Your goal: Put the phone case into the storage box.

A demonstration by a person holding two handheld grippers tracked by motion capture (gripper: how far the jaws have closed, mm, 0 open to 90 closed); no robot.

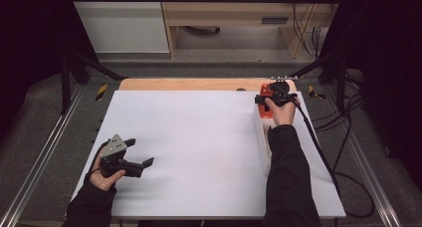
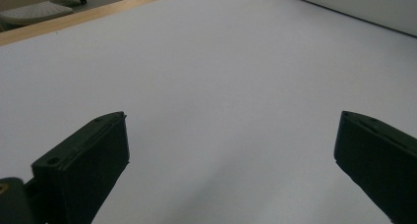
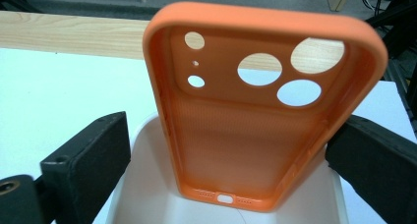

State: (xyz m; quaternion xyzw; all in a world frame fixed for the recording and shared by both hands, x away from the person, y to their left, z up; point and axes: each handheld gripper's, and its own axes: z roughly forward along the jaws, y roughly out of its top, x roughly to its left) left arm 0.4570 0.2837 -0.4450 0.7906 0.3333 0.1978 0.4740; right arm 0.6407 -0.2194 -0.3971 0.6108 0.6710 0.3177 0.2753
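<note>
While the right gripper is hanging over the far right corner of the table: jaws are standing apart, one on each side of the phone case, not clamping it.
Jaw contact: right jaw is sitting against or just beside the case's edge; left jaw is standing clear of it.
Phone case: orange, empty, camera cut-outs up, inner side facing the gripper's camera; it is standing tilted, with its port end down inside the tray.
Tray: white, long, lying along the right edge of the table; its far end is taking the case.
Left gripper: jaws are gaping wide with nothing between them; it is idling near the near left corner, well apart from the tray.
Wooden strip: running along the far edge, beyond the white surface.
Risk, tipping: the case is balancing on its short end and, unclamped, is likely leaning on the tray wall or a jaw; pulling the gripper away sideways could drag it over.
Risk, spill: a topple toward the far edge could be sending it out of the tray.
Risk, snag: soft rim could be catching on a pad during withdrawal.
</note>
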